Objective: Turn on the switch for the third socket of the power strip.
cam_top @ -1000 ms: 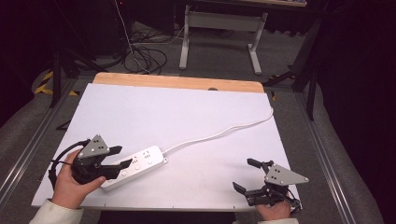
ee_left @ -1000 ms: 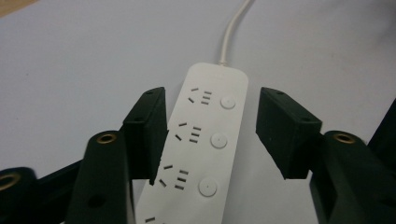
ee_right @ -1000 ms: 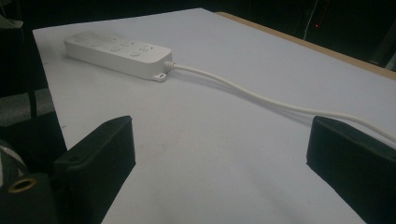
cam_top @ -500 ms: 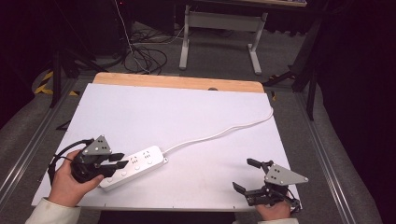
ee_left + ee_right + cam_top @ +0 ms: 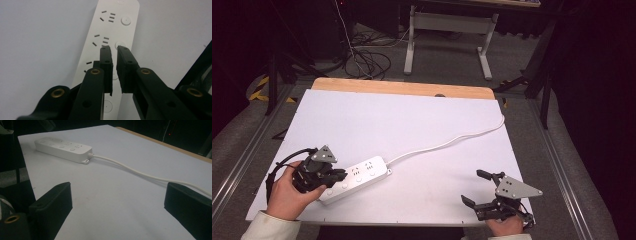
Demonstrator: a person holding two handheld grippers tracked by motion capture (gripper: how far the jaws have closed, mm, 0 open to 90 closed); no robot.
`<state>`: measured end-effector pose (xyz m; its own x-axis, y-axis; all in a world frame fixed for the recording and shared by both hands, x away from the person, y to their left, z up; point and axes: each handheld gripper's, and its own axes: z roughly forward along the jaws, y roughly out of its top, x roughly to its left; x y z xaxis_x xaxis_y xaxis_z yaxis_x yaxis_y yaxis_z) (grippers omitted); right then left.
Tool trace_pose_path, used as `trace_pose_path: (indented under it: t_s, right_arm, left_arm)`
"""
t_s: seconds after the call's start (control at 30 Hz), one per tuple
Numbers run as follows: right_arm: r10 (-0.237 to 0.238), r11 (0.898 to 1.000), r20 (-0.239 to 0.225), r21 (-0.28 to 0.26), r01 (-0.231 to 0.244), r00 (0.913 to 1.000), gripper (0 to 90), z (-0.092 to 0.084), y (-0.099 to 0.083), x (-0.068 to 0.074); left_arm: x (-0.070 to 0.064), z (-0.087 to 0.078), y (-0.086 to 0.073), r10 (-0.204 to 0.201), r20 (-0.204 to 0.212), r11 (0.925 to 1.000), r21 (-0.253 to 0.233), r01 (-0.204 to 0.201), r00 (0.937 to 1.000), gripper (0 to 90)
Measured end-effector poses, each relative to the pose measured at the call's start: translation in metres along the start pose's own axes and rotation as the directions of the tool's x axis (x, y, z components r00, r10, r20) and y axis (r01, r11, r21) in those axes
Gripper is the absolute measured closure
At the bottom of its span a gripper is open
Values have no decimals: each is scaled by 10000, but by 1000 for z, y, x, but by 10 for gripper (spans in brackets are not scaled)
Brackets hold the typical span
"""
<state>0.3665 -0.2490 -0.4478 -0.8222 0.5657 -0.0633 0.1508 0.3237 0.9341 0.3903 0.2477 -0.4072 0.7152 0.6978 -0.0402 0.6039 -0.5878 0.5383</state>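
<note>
1. My left gripper [image 5: 332,176] sits over the near end of the white power strip [image 5: 357,178]; its jaws are drawn almost together, a thin gap between them, tips above a round button [image 5: 120,45], nothing clamped.
2. My right gripper [image 5: 476,188] rests at the white table's [image 5: 412,120] near right corner, jaws spread wide, holding nothing.
3. The strip's white cable [image 5: 447,143] runs toward the table's right edge.

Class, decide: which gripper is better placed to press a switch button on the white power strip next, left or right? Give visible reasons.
Left. The left gripper, jaws nearly shut, sits directly over the power strip; the right gripper is open, well away from it.
</note>
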Motion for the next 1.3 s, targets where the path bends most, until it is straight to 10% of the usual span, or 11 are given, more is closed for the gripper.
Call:
trace_pose_path:
  t_s: [1.3]
  right_arm:
    - [13, 10000, -124, -30, -13, 9999, 78, -1, 0, 0]
  left_arm:
    - [-7, 29, 4, 568, 9, 9816, 1826, -560, 9984, 900]
